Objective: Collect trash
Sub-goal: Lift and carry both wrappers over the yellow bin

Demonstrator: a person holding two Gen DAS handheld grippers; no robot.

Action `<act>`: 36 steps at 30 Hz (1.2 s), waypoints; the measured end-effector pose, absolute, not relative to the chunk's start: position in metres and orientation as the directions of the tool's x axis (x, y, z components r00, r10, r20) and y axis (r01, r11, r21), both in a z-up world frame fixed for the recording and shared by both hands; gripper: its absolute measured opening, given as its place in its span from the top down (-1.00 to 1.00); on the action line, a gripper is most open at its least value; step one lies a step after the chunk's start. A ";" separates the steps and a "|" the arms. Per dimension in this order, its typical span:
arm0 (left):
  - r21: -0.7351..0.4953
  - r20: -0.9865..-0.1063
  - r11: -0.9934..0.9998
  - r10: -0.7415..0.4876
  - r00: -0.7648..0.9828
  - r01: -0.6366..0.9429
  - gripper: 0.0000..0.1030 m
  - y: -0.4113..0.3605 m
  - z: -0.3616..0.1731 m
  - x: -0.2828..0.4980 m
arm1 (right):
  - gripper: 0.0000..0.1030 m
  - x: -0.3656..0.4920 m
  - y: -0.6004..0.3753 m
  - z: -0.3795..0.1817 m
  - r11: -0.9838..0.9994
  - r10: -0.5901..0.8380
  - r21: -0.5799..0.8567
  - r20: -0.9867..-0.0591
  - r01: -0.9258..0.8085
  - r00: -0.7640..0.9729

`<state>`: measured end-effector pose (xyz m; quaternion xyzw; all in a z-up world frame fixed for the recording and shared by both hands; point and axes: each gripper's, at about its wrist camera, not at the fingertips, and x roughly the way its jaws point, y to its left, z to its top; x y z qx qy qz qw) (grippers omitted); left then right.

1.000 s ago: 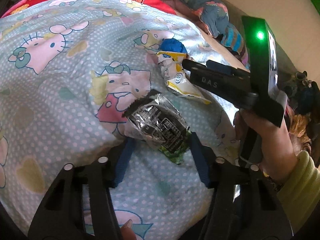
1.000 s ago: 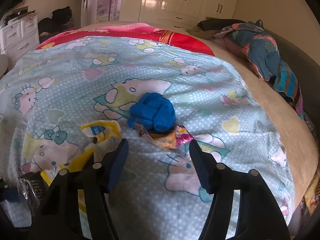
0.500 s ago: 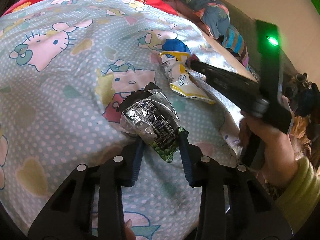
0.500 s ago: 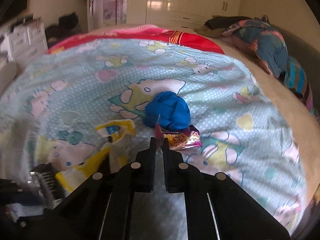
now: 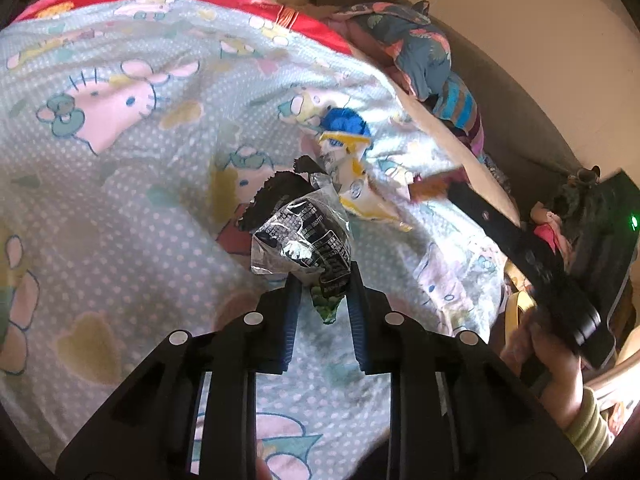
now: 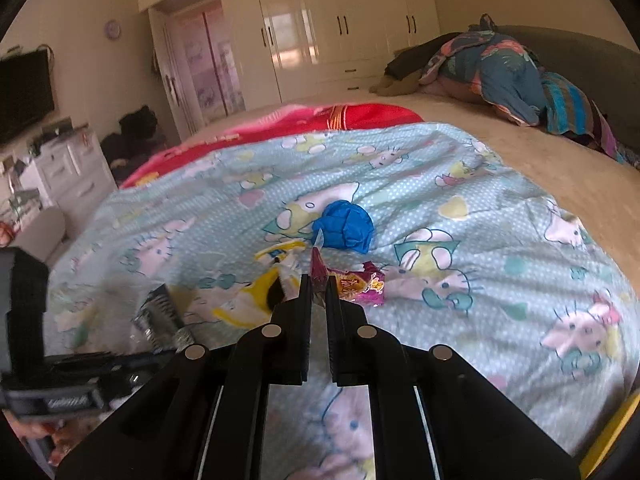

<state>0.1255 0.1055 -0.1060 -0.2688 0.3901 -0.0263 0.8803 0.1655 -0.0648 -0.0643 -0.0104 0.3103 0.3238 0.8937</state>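
Left gripper point(image 5: 322, 280) just closed, fingers now clamped on the black wrapper point(image 5: 300, 236). Right gripper point(image 6: 319, 282) pinched shut on the pink wrapper point(image 6: 360, 286), lifted off the bed point(image 6: 500, 240) since a second ago.

Crinkled glossy foil wrapper point(image 5: 304, 236), soft cotton quilt point(image 5: 120, 200)

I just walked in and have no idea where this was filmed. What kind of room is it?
Most likely a home bedroom. A bed is spread with a cartoon-cat quilt, a wall of glossy white wardrobes stands behind it, and a white chest of drawers sits under a dark screen at the left.
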 end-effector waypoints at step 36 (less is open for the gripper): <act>-0.388 -0.540 0.905 -0.375 0.754 0.173 0.67 -0.003 -0.020 0.104 | 0.86 0.091 -0.250 -0.035 0.913 0.404 0.281 -0.514 -0.297 0.756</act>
